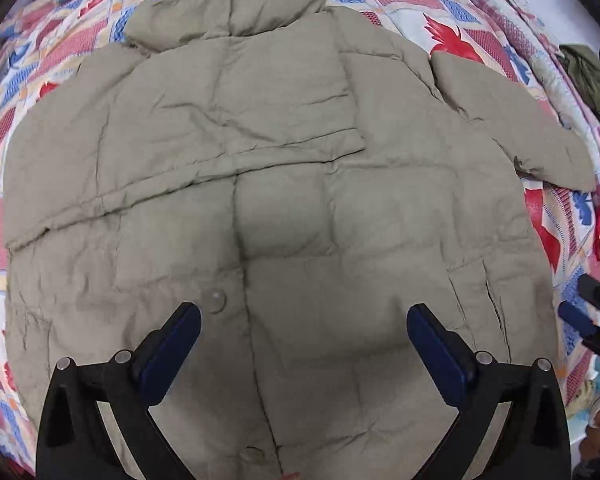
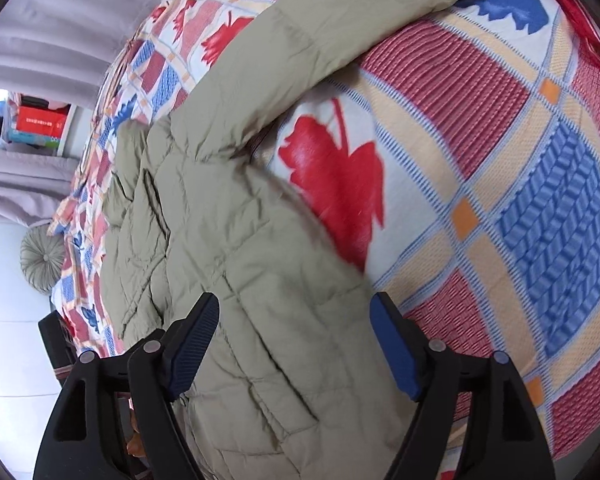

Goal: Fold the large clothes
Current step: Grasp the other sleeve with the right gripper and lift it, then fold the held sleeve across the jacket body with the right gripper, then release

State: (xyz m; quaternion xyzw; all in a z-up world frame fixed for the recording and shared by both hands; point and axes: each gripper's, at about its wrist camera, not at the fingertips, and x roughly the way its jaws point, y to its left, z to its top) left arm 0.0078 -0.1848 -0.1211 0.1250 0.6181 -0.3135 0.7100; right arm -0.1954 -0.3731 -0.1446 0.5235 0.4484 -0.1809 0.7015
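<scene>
Hovering released: left gripper point(image 1: 303, 322), right gripper point(image 2: 294, 318) over jacket point(image 1: 284, 184); hem probably hidden.

Khaki-beige quilted jacket point(image 1: 292, 208), bedspread point(image 2: 500, 184) — red, blue, cream patchwork with red leaves

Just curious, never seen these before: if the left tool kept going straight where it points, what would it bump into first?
Most likely the beige jacket spread on the bed. The left tool stands open above its front, nothing between, though how near is unclear.
</scene>
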